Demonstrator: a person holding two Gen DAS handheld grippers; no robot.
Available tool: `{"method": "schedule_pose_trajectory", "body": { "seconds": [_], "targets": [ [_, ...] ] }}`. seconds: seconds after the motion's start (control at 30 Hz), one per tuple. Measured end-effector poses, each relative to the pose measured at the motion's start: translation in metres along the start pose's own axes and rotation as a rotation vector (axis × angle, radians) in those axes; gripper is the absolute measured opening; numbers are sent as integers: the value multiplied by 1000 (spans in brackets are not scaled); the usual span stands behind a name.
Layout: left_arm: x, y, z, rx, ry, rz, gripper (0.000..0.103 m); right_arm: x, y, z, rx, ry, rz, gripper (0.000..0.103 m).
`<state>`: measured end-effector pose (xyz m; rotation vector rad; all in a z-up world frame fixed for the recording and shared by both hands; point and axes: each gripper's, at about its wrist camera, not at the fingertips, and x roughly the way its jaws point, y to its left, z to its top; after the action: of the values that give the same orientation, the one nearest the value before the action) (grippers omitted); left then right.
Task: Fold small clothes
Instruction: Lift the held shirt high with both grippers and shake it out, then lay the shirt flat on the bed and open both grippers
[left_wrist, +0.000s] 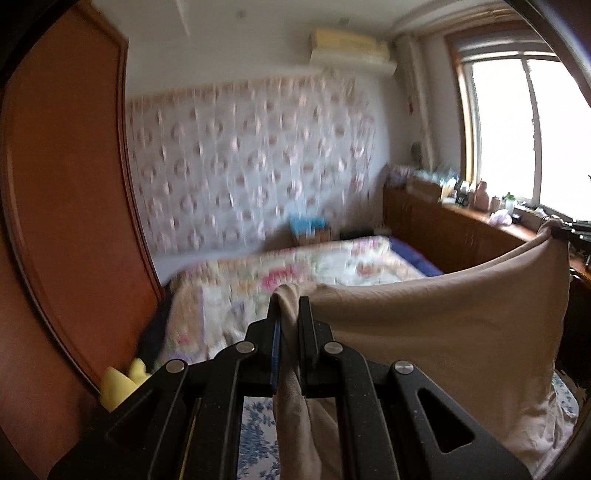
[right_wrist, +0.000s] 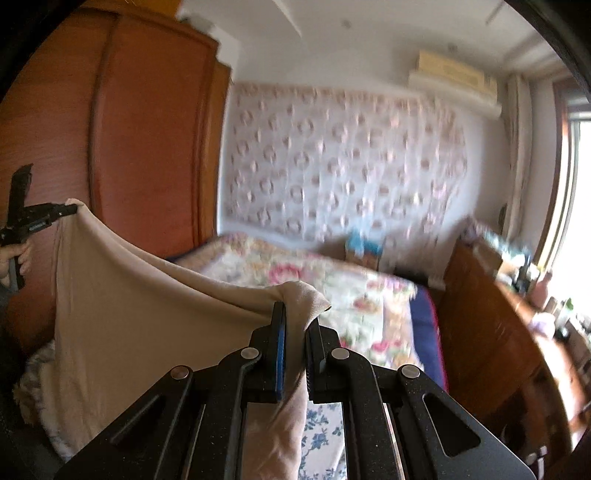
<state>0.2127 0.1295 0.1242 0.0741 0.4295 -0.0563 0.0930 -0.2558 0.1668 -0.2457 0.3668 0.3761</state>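
Note:
A beige garment (left_wrist: 443, 332) hangs stretched in the air between my two grippers. My left gripper (left_wrist: 290, 310) is shut on one top corner of it. My right gripper (right_wrist: 295, 321) is shut on the other top corner, with beige cloth (right_wrist: 140, 314) sagging away to the left. The right gripper also shows far right in the left wrist view (left_wrist: 561, 230). The left gripper shows at the left edge of the right wrist view (right_wrist: 48, 216), held in a hand. The garment's lower edge hangs down over a blue-flowered sheet (left_wrist: 258, 424).
A bed with a floral quilt (left_wrist: 295, 273) lies ahead. A brown wooden wardrobe (left_wrist: 66, 184) stands at the left. A long wooden cabinet (left_wrist: 461, 229) with clutter runs under the window (left_wrist: 524, 129) at the right. A yellow object (left_wrist: 118, 384) sits low left.

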Motion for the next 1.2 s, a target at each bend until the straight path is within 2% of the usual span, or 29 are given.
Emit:
{"method": "schedule_pose_trajectory", "body": {
  "seconds": [0.17, 0.3, 0.53, 0.73, 0.8, 0.83, 0.87, 0.9, 1.0, 1.13, 1.2],
  "targets": [
    [78, -6, -19, -5, 105, -5, 8, 92, -11, -12, 23, 124, -17, 8],
    [119, -4, -29, -10, 165, -12, 8, 147, -20, -6, 49, 196, -25, 8],
    [172, 4, -44, -12, 266, -33, 8, 217, -35, 13, 90, 319, -3, 8],
    [207, 4, -49, -3, 326, -53, 10, 248, -37, 21, 109, 376, 1, 8],
    [211, 5, -51, -10, 342, -62, 17, 257, -36, 22, 116, 386, 4, 9],
    [214, 7, -51, -11, 346, -62, 19, 260, -36, 24, 121, 388, 5, 13],
    [214, 9, -53, -12, 349, -63, 28, 262, -35, 25, 129, 393, 9, 20],
    [214, 10, -55, -16, 353, -68, 43, 263, -36, 23, 137, 397, 1, 30],
    [207, 10, -62, -30, 369, -90, 63, 253, -35, 19, 173, 388, 9, 46],
    [183, 7, -77, -23, 367, -103, 66, 227, -31, 1, 201, 377, 3, 47],
    [164, 5, -87, -27, 358, -79, 66, 207, -25, -10, 220, 373, 11, 47]
  ]
}}
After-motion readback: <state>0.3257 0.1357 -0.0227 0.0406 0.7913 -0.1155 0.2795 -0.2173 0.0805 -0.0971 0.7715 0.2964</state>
